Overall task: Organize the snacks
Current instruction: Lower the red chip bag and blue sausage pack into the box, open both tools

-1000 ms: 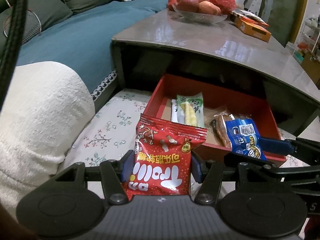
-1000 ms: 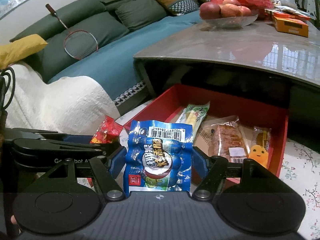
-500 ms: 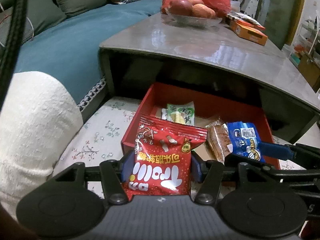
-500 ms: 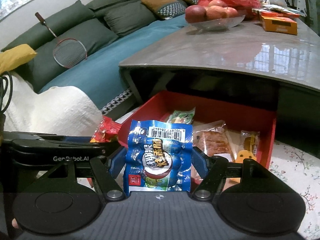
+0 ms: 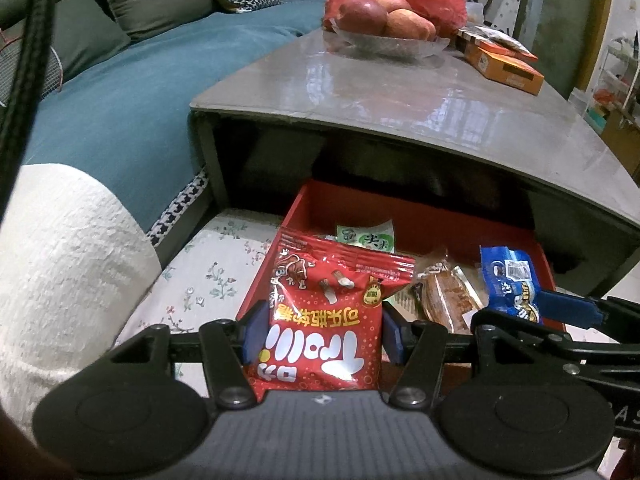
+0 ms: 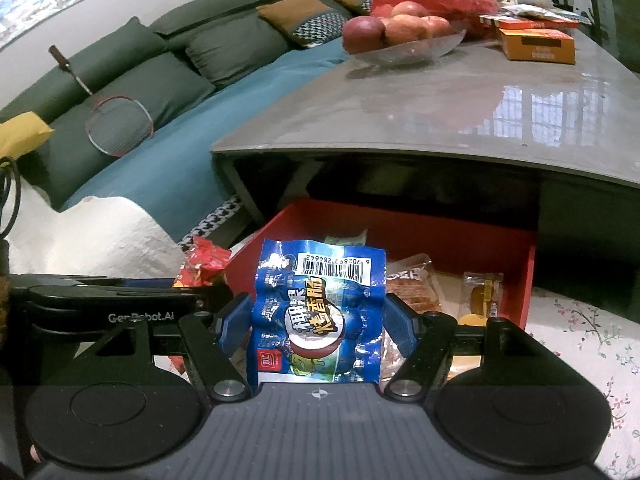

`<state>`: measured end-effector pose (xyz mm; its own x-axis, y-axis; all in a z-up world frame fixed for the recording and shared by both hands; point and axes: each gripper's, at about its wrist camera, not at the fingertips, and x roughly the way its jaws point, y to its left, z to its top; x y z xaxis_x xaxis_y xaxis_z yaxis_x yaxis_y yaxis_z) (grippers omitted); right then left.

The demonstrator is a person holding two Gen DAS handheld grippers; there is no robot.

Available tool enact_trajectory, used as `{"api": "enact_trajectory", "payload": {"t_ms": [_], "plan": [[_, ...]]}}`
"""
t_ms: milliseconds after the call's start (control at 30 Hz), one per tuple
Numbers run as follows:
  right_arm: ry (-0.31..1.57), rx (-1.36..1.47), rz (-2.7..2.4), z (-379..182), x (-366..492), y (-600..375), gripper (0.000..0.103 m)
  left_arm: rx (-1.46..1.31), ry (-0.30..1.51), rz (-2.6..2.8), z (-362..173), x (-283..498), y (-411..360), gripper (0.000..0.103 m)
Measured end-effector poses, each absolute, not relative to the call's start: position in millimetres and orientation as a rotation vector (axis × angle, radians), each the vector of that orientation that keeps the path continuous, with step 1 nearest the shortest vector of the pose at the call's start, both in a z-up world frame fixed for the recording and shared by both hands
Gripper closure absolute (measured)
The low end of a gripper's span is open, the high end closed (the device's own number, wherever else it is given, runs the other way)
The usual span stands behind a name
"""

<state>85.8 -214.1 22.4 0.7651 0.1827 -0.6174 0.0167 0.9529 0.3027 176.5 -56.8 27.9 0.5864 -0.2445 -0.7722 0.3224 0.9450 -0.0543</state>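
Red drawer lies open just ahead of and below both your grippers, under the table's near edge. Your left gripper pinches a red snack bag upright; your right gripper pinches a blue sausage pack, barcode uppermost, nearer the drawer's right half. "GenRobot.AI" reads on the left tool. Both packs' long axes point toward the drawer.

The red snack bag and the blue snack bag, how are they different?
The red snack bag has big white letters on it; the blue snack bag has a barcode along its top and a round label. The red one sits in the left gripper, the blue one in the right gripper. The red bag looks smoother, the blue one crinkled. Both are pinched at their sides, in front of the red drawer.
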Motion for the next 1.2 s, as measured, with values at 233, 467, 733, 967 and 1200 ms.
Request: {"api": "enact_trajectory", "payload": {"t_ms": [233,467,733,967,1200], "plan": [[0.700,0.310,0.074,19,93,-222,0.027,0.105,0.890,-0.336,24,186,-64,0.053],[0.709,0.319,0.052,14,102,-229,0.027,0.122,0.888,-0.339,20,196,-71,0.053],[0.736,0.327,0.018,3,115,-238,0.027,0.132,0.900,-0.340,12,207,-75,0.053],[0.748,0.328,0.000,-4,123,-241,0.027,0.129,0.901,-0.341,7,215,-80,0.053],[0.767,0.327,-0.014,-12,129,-244,0.027,0.143,0.898,-0.351,1,219,-87,0.052]]}}
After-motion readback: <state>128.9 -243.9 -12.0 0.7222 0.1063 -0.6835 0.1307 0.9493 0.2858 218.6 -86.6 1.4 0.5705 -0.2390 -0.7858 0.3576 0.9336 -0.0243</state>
